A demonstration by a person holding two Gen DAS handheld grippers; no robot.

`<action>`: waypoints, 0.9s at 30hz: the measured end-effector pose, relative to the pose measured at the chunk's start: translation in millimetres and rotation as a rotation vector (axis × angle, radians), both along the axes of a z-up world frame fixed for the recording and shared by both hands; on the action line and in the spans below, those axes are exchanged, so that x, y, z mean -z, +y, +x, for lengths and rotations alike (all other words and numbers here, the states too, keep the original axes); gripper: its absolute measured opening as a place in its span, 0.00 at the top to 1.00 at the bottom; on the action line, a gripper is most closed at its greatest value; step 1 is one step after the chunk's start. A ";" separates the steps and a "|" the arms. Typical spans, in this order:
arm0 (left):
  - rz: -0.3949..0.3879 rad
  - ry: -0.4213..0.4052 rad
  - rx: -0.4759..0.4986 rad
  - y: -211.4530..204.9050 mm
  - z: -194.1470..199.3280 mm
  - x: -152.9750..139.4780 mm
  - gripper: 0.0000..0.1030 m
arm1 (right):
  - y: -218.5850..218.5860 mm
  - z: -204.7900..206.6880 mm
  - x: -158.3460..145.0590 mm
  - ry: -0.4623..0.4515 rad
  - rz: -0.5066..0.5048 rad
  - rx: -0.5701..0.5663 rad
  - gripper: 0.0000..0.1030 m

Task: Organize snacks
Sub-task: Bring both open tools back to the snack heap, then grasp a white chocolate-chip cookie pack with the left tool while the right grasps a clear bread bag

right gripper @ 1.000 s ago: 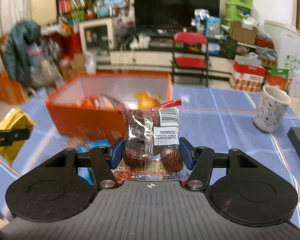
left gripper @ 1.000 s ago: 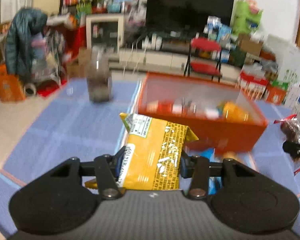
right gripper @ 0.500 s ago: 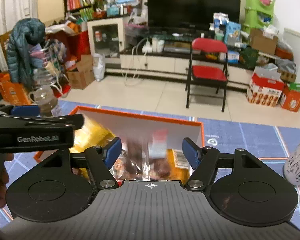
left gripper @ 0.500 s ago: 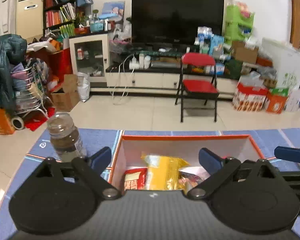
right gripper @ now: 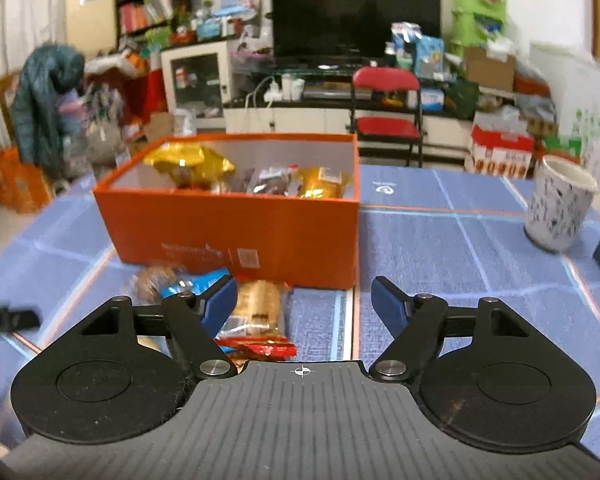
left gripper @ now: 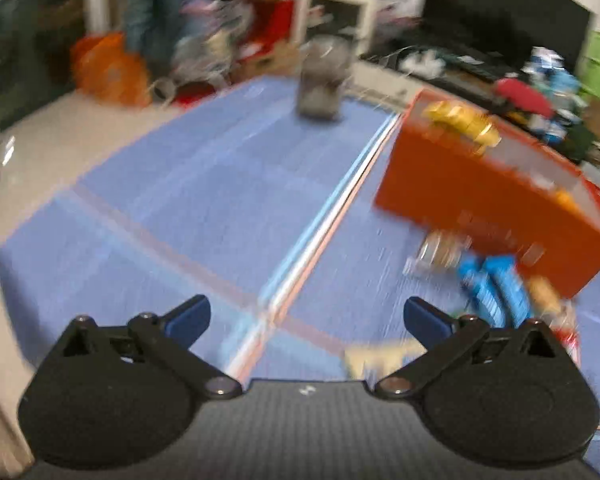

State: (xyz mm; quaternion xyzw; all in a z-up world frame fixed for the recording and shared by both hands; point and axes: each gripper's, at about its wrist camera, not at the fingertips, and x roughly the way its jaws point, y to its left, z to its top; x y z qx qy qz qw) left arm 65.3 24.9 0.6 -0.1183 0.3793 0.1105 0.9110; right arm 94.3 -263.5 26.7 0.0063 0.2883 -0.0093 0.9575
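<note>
Centrally, we see an orange box point(right gripper: 236, 236) on a blue checked cloth point(right gripper: 440, 240), open at the top and holding several snack packets: a gold foil bag point(right gripper: 190, 164) at its left, a dark packet point(right gripper: 272, 182) in the middle, and a yellow-orange one point(right gripper: 322, 184) at its right. Just in front of the box, on the cloth, lie more snacks: a brown round one point(right gripper: 152, 280), a blue wrapper point(right gripper: 198, 282), and a clear packet with a red end point(right gripper: 258, 320). Our right gripper point(right gripper: 304, 306) hovers above these with its jaws opening and nothing between them. Our left gripper point(left gripper: 306, 318) is spread wide and empty over bare cloth, in a blurred view. A speckled cup point(right gripper: 558, 204) stands well right of the box, and a jar point(left gripper: 322, 78) stands beyond its left end.
</note>
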 end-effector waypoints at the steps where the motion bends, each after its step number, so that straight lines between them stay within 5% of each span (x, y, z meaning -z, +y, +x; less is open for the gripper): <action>1: 0.005 0.014 -0.009 -6.0 -5.8 6.0 0.00 | 2.5 2.5 4.8 0.000 -0.004 -0.012 0.38; 7: 0.082 0.033 -0.039 -45.7 -18.6 24.0 0.00 | -4.6 27.7 35.6 0.067 0.047 -0.025 0.45; 13: 0.072 -0.004 -0.065 -40.3 -25.3 27.2 0.01 | 7.2 43.3 36.3 0.065 0.090 -0.089 0.46; 18: 0.125 -0.039 -0.012 -51.4 -26.3 29.1 0.01 | 17.3 62.9 56.0 0.189 0.073 -0.081 0.54; 27: 0.195 0.011 0.043 -6.0 6.7 36.4 0.00 | -17.5 57.6 49.7 0.208 0.087 -0.027 0.59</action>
